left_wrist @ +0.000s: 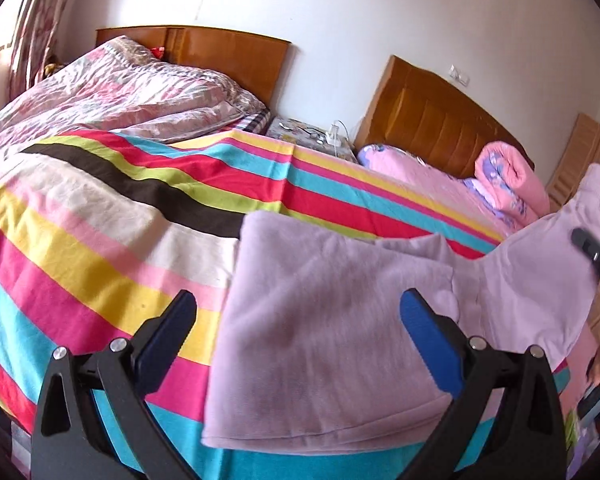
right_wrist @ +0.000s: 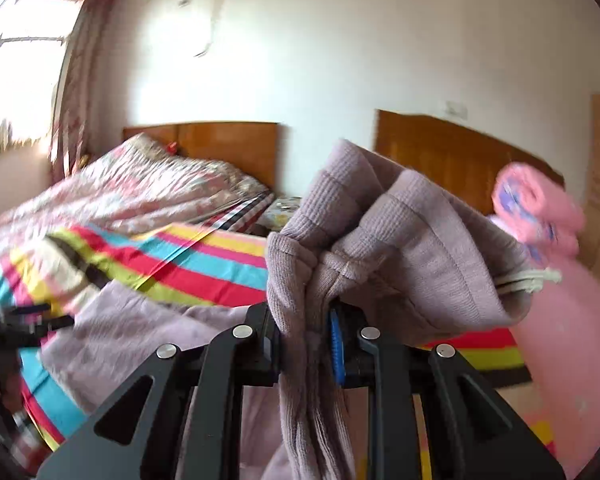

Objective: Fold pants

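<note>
Left gripper (left_wrist: 300, 312): jaws spread wide, holding nothing, poised over the lilac pants (left_wrist: 320, 312), which lay partly folded on the striped sheet (left_wrist: 100, 248) of the bed. Right gripper (right_wrist: 304, 320): clamped tight on the ribbed cuffs and the waistband end of the pants (right_wrist: 380, 232), lifted clear of the bed, a white drawstring (right_wrist: 528, 280) showing at the hem. No legible writing or labels anywhere.

Open left tongs (left_wrist: 298, 312) hover over lilac pants (left_wrist: 320, 300) on striped sheet (left_wrist: 100, 220).
</note>
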The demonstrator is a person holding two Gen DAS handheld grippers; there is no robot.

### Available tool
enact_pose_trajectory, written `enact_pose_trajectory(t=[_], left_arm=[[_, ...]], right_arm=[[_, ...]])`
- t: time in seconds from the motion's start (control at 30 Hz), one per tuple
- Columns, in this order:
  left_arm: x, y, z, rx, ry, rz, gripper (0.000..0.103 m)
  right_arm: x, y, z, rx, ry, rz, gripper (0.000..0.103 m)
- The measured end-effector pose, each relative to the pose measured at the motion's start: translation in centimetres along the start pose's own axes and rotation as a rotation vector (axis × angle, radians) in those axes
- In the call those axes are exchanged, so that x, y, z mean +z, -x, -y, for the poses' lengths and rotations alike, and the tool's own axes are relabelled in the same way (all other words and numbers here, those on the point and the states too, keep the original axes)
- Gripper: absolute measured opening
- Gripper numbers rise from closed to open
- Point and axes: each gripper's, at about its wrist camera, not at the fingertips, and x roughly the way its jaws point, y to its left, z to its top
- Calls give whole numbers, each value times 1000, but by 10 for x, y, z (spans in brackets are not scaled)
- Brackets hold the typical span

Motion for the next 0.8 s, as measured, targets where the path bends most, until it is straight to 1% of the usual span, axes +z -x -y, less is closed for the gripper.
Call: enact_pose_trajectory(t=[0.03,0.1,0.13,0.17,0.2,0.23,0.3,0.33,0.4,0.43,0.47,0.5,0.53,0.63,0.67,0.77,0.8], left_arm=[[3,6,-11,-8,37,1,102],[4,15,-27,-26,92,-14,102],[3,17,-34,-33,115,-26,102],[1,19,-41,-49,133,-42,102],[-3,20,-44,-74,143,-62,102],[-7,21,-46,-101,150,-82,102],[-11,20,-45,-171,161,-120,102],[-11,17,-43,-221,174,-144,102],[-9,8,-31,-339,201,-209,101],[-8,4,-23,-396,202,-246,101],[-8,-2,-12,-437,192,-285,101],[-6,-8,0,-459,176,-330,101],[-5,-15,10,-462,163,-371,101],[3,-41,31,-411,141,-462,101],[5,-52,35,-408,147,-490,101],[12,-88,45,-499,205,-587,100],[12,-99,48,-516,226,-607,96]], right_arm=[[-6,-8,-43,29,144,-30,22],[-37,-23,-114,108,379,-99,22],[-56,-26,-142,155,456,-136,21],[-72,-31,-159,182,509,-166,20],[-82,-29,-168,126,543,-123,20],[-84,-28,-169,101,546,-114,20],[-78,-27,-158,132,491,-119,20],[-75,-27,-156,137,481,-113,20],[-74,-21,-153,118,489,-79,19],[-74,-17,-154,110,488,-63,19],[-73,-15,-152,100,483,-48,19],[-72,-12,-154,90,478,-31,19],[-71,-10,-153,80,472,-14,19],[-69,-1,-148,61,461,18,19],[-66,0,-147,56,454,28,19],[-63,2,-150,63,451,31,19],[-64,0,-150,74,455,27,20]])
